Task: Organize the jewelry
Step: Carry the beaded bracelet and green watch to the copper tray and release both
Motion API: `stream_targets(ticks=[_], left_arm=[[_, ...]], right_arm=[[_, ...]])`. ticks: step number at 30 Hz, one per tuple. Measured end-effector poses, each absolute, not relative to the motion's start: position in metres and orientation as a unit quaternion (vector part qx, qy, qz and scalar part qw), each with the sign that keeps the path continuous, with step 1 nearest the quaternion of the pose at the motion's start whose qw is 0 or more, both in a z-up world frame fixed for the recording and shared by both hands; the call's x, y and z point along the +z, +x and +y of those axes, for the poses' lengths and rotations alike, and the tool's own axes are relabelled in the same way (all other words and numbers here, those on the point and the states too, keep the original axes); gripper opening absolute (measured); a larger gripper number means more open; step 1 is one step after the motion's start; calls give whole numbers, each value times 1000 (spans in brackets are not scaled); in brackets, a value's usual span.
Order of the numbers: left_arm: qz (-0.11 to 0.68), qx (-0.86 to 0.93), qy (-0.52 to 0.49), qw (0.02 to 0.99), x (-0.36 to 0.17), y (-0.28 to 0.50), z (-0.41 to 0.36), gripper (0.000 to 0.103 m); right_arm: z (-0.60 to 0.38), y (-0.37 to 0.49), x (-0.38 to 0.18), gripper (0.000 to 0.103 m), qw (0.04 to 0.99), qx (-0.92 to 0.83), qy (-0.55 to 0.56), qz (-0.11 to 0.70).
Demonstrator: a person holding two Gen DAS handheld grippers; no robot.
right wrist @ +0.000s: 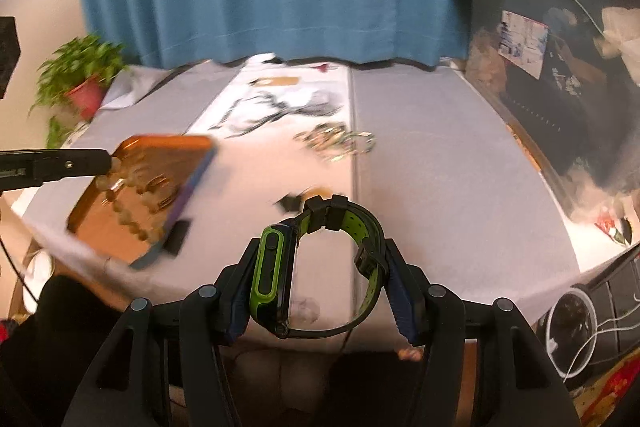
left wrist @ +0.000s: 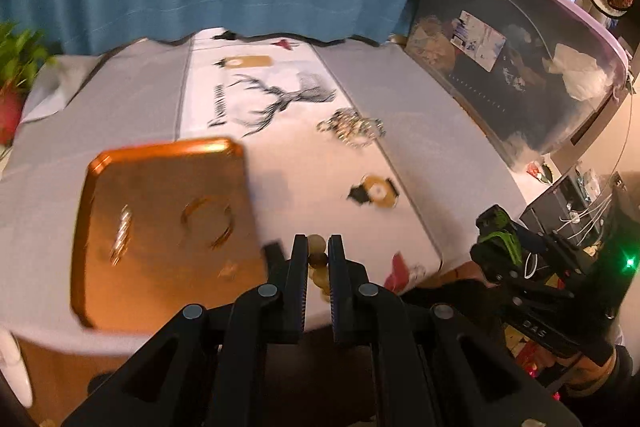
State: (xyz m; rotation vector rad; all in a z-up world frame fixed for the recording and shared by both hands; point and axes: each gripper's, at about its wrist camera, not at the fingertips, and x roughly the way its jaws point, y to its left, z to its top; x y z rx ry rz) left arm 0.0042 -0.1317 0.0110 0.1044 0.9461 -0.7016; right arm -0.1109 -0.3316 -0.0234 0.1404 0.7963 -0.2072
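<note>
Our left tool was pinched nearly shut on a strand of round amber-brown beads. Our right tool – spread halfway – clamped a black-and-lime-green wristwatch by its case and strap. Both hung over the near counter edge; the shallow orange rectangular tray lay left, a tangle of silvery chains farther back – open cloth between.

Your left black two-finger gripper is pointing steeply down, its jaws nearly closed and pinching a string of round beige beads. Your right black two-finger gripper is angling down too, its jaws about half spread and clamping a green-and-black wristwatch.
</note>
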Motion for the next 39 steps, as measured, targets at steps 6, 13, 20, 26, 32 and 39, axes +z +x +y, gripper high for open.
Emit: stream_targets(ticks=[6, 13, 20, 26, 32, 39], left_arm=[[436, -312, 35, 843, 10, -33, -82, 8], [428, -298, 12, 853, 11, -64, -37, 8], [429, -282, 3, 858, 6, -82, -11, 8], [435, -274, -6, 858, 3, -86, 0, 8], [435, -264, -13, 861, 3, -84, 11, 8], [433, -258, -21, 863, 4, -74, 18, 8]], right_arm=[[-283, -139, -17, 58, 918, -72, 56, 387], [-231, -163, -17, 58, 919, -33, 39, 392], [-203, -174, -23, 58, 916, -8, 20, 401], [-188, -178, -24, 58, 914, 9, 6, 406], [-182, -175, -24, 58, 914, 16, -5, 405], [-178, -163, -27, 58, 911, 22, -15, 412]])
